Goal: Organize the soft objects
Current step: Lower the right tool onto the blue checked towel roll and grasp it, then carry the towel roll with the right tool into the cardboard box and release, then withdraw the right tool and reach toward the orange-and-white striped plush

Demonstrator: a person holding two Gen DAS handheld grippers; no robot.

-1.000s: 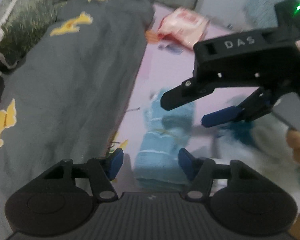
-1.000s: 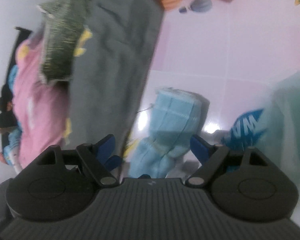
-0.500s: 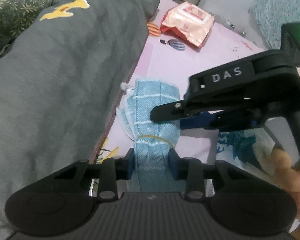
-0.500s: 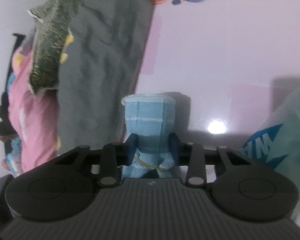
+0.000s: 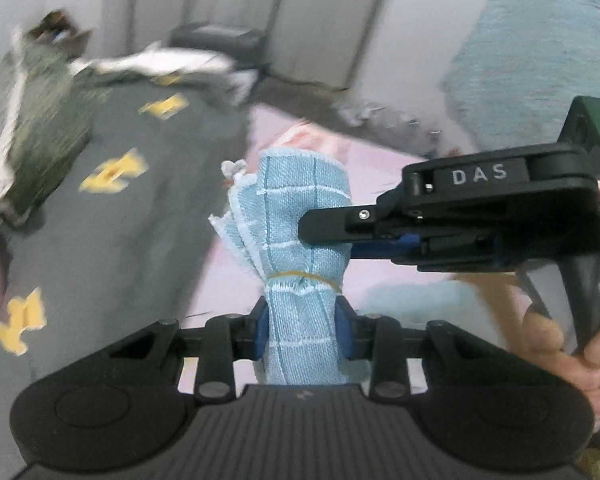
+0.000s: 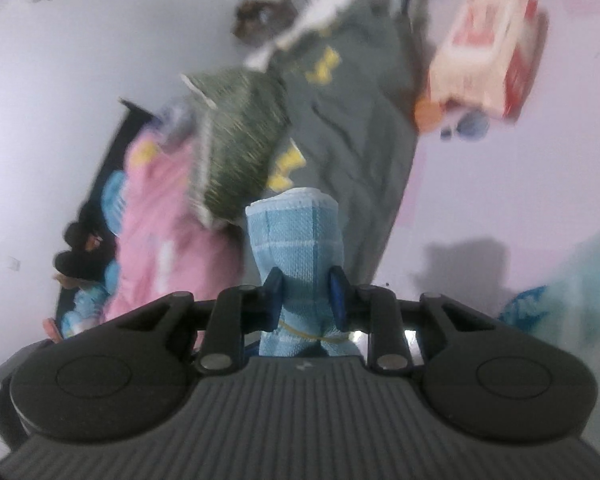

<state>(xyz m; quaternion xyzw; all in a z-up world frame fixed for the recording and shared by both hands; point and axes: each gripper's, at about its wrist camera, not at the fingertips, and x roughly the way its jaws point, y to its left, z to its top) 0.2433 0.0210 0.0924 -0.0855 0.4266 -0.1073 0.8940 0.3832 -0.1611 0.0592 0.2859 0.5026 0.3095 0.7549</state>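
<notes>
Light is soft and dim; around the sharp blue towel (image 5: 300,240) the background is motion-blurred, with fisheye-bent edges.

We count one rolled light-blue towel (image 5: 300,240) bound by one yellow rubber band (image 5: 300,276), and two black tongs, the left tongs (image 5: 302,330) and the right tongs (image 6: 306,300), both closing on that single roll. We also count one grey blanket with yellow shapes (image 5: 140,208), one green patterned cushion (image 6: 240,136), one pink quilt (image 6: 156,232) and one pink-and-red pack (image 6: 488,52). One hand (image 5: 568,356) shows at the handle of the right tongs.
</notes>
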